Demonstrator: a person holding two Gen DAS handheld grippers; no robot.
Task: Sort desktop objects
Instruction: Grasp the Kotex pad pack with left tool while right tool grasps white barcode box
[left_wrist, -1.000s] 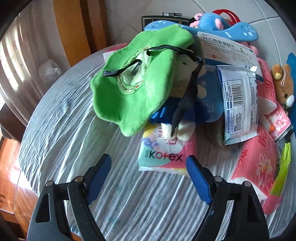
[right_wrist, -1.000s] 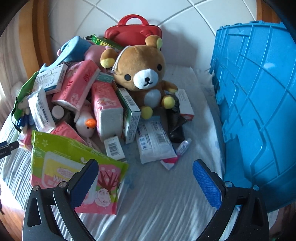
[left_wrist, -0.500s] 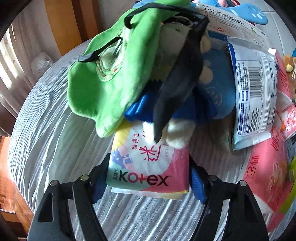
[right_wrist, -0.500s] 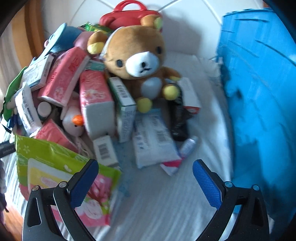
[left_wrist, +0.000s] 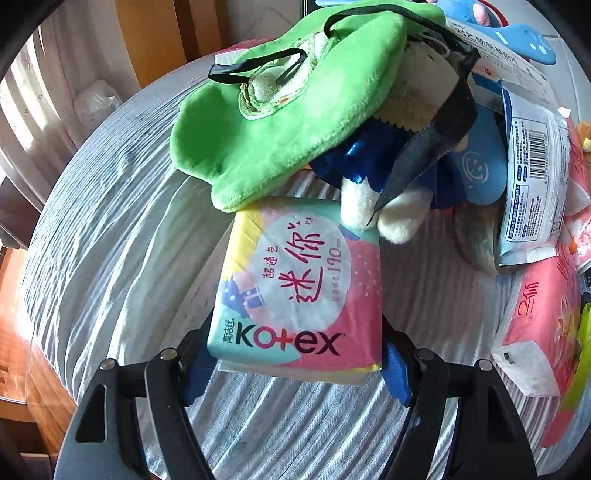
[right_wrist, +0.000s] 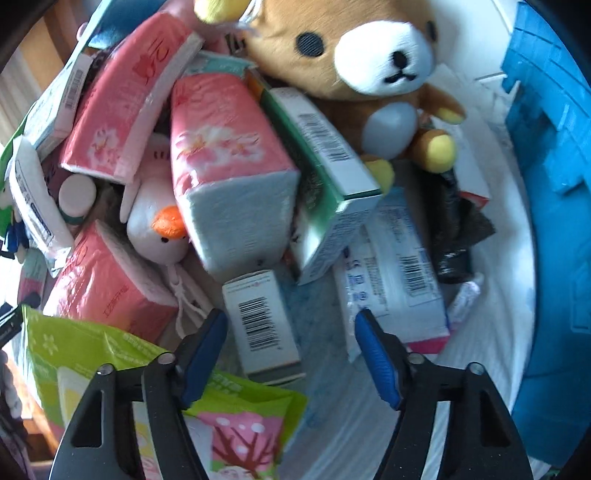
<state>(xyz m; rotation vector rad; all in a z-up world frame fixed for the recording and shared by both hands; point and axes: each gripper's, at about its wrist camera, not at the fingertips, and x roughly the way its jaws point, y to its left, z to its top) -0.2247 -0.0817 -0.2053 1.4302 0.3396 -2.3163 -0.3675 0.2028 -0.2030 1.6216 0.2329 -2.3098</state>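
Note:
My left gripper (left_wrist: 295, 360) is shut on a pink and teal Kotex pack (left_wrist: 303, 280), with a blue pad against each side of the pack's near end. The pack's far end lies under a plush toy's white foot (left_wrist: 384, 214) and a green plush hat (left_wrist: 280, 122). My right gripper (right_wrist: 291, 332) points down into the pile and its jaws are closing. A small white barcode box (right_wrist: 262, 321) lies between its fingers, with a gap on each side. The box rests on the white cloth beside a pink tissue pack (right_wrist: 225, 166).
A brown teddy bear (right_wrist: 354, 59), a white duck toy (right_wrist: 159, 221), a green-edged box (right_wrist: 332, 177), white sachets (right_wrist: 399, 273) and a green wipes pack (right_wrist: 110, 354) crowd the right gripper. A blue crate (right_wrist: 554, 184) stands at right. The striped cloth (left_wrist: 110, 240) ends at a wooden edge at left.
The left gripper came forward and closed on the Kotex pack. The right gripper dropped toward the pile, and its jaws narrowed from wide open to either side of the small barcode box.

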